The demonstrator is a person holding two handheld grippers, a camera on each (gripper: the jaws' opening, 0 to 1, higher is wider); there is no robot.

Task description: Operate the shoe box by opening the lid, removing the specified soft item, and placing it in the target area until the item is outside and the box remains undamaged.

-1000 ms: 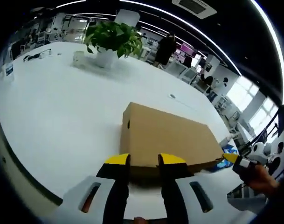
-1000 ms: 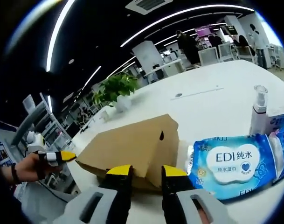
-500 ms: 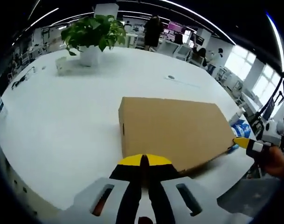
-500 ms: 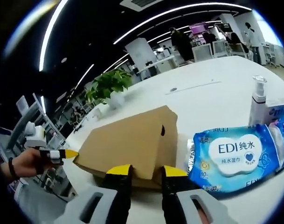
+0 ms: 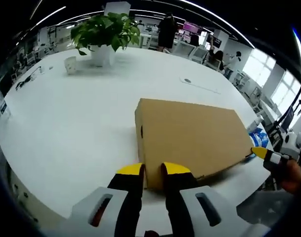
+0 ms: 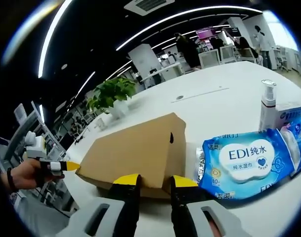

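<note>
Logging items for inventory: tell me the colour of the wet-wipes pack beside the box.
The wet-wipes pack is blue with a white label; right gripper view shows it best.

closed cardboard shoe box (image 5: pixel 192 136) on the white counter (image 5: pixel 66 123)

plain brown, long and rectangular, its lid is down and flat; a small dark oval hole marks each end wall. in the right gripper view the shoe box (image 6: pixel 135 150) lies flat with one corner toward the camera, undamaged as far as shows.
</note>
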